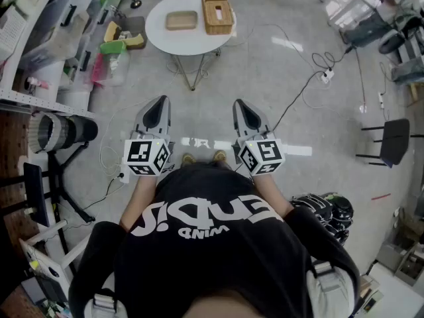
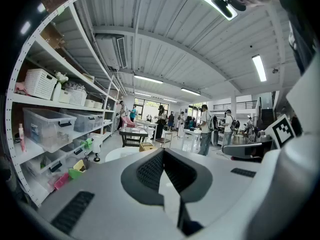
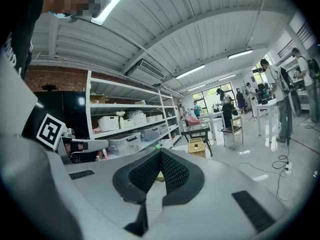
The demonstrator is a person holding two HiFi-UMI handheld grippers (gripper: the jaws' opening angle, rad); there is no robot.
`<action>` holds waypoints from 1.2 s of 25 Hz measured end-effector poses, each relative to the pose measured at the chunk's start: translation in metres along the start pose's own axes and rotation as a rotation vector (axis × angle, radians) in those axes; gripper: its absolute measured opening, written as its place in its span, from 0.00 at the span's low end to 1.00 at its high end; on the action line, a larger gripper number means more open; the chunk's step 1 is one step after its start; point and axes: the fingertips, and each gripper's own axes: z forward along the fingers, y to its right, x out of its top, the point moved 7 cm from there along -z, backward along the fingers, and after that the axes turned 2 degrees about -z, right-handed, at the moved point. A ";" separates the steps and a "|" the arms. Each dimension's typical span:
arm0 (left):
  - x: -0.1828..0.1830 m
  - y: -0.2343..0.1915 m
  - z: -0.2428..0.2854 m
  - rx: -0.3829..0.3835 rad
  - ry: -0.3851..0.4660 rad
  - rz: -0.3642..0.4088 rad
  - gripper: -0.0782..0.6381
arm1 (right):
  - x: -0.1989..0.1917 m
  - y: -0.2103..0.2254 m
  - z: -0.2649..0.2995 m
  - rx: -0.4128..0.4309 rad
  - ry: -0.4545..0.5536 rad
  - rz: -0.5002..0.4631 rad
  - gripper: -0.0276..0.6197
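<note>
evidently a standby: left gripper [image 1: 158, 105] and right gripper [image 1: 242, 108] both clenched empty at the waist, wicker box [image 1: 217, 10] and tray [image 1: 181, 20] well ahead on the round table [image 1: 159, 33], so reaching them calls for stepping closer with jaws parted.

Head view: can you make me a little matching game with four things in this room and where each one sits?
Things
1. woven tan rectangular basket
2. shallow tan oblong tray
3. black metal chair
4. glossy black helmet

Places
A. low down beside the person's right arm
B. middle of the round white table
C. standing on the floor near the picture's right edge
D. far right part of that table

Pairs: 1-D, 2-B, 3-C, 4-A
</note>
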 end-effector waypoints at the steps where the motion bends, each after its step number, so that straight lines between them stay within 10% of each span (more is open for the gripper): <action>1: 0.000 -0.002 -0.001 -0.003 0.000 0.002 0.11 | 0.000 -0.003 0.001 -0.002 0.004 0.006 0.04; 30: 0.008 -0.083 0.046 -0.042 0.049 0.030 0.11 | -0.017 -0.025 0.088 -0.030 0.002 0.027 0.04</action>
